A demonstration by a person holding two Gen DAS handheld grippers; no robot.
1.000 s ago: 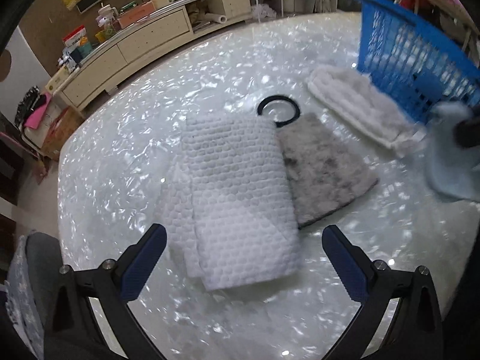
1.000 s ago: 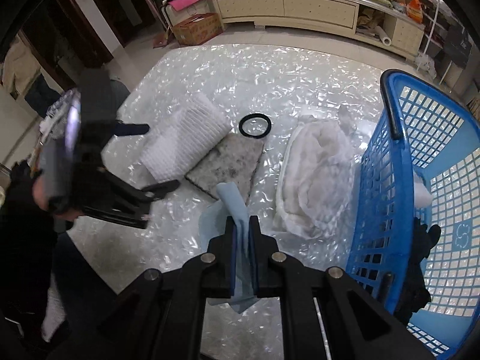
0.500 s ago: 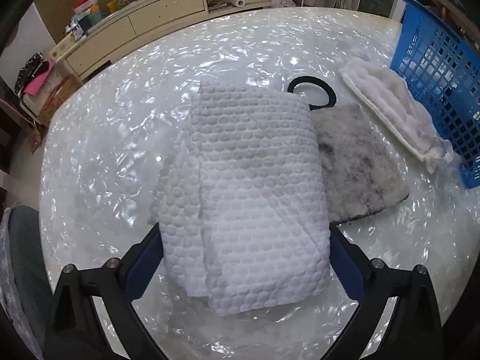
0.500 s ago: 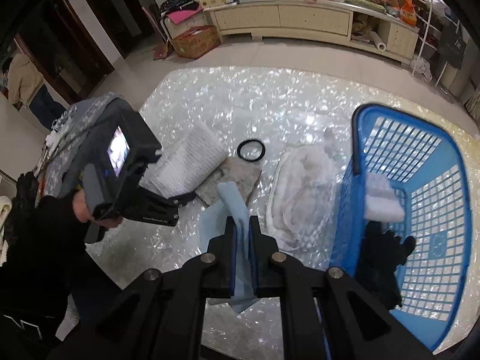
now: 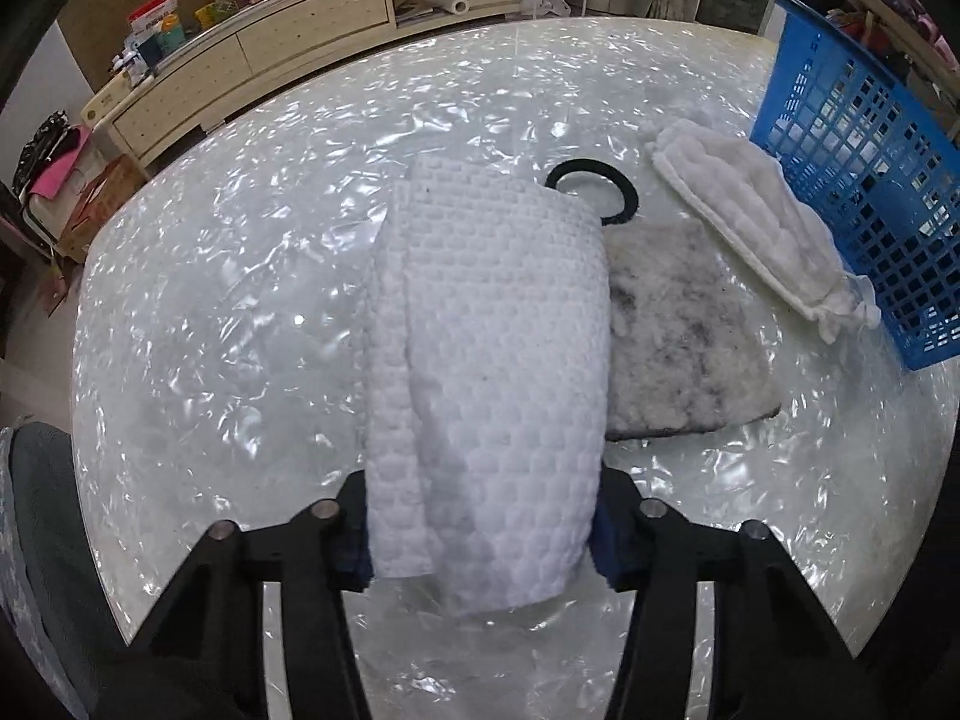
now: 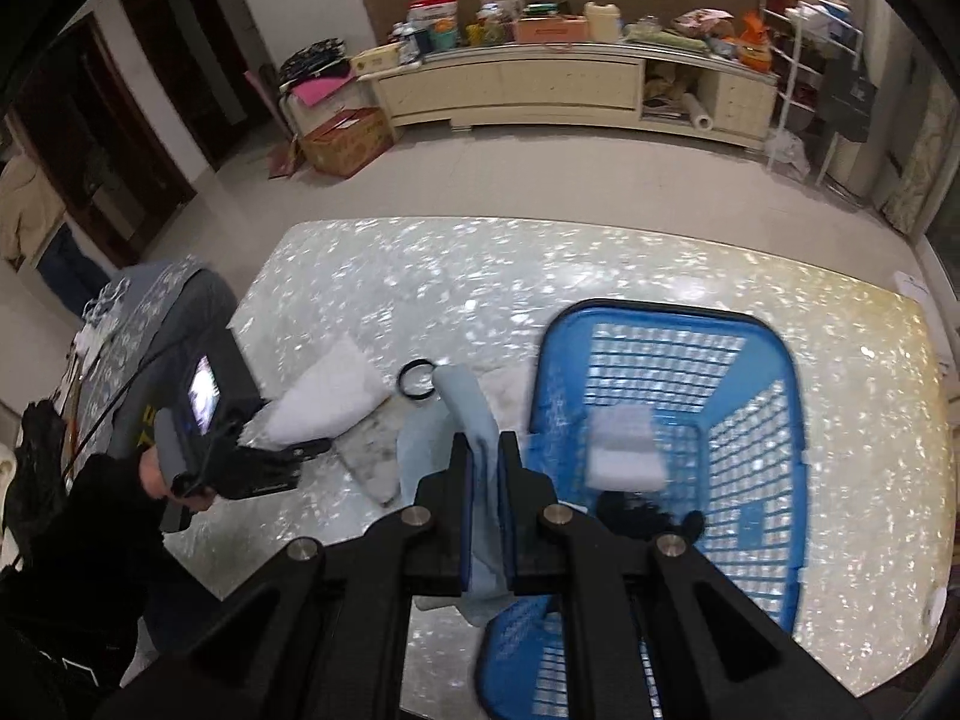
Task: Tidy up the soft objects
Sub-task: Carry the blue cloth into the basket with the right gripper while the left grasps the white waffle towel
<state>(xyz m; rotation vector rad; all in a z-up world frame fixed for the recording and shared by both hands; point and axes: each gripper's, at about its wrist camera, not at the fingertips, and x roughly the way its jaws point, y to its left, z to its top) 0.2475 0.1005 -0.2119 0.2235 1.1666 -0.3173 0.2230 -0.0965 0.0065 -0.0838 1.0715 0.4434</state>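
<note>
Two grabs running in parallel, both mid-step, judging by positions.

Right tongs (image 6: 480,516): fingers nearly together, pinched on a light blue cloth (image 6: 465,414) that hangs out both above and below the pads. They sit high over the blue basket (image 6: 792,420), at its near-left rim. The cloth is not in yet. The basket already holds a folded white item (image 6: 624,450) and something dark (image 6: 642,519) on its floor; too blurred to tell what it is.

Left tongs (image 5: 480,531): low on the table (image 5: 240,300), left of the basket, fingers closed in against both side edges of the folded white waffle towel (image 5: 486,360). The towel bulges up between the pads, so it looks gripped. I can't tell whether it's clear of the table.

Still on the table: grey fuzzy mat (image 5: 678,348), partly under the towel's basket-side edge; black ring (image 5: 594,195) at the mat's far end, half hidden by the towel; white fluffy cloth (image 5: 750,228) lying right against the basket's wall.

Next, my read:
- Right: shift further over the basket's open middle, then spread the fingers and drop. The trailing tail near the rim may snag or drape over it.
- Left: lift straight up, check the fold holds and the mat doesn't drag along, then carry toward the basket once the right tongs clear out.
</note>
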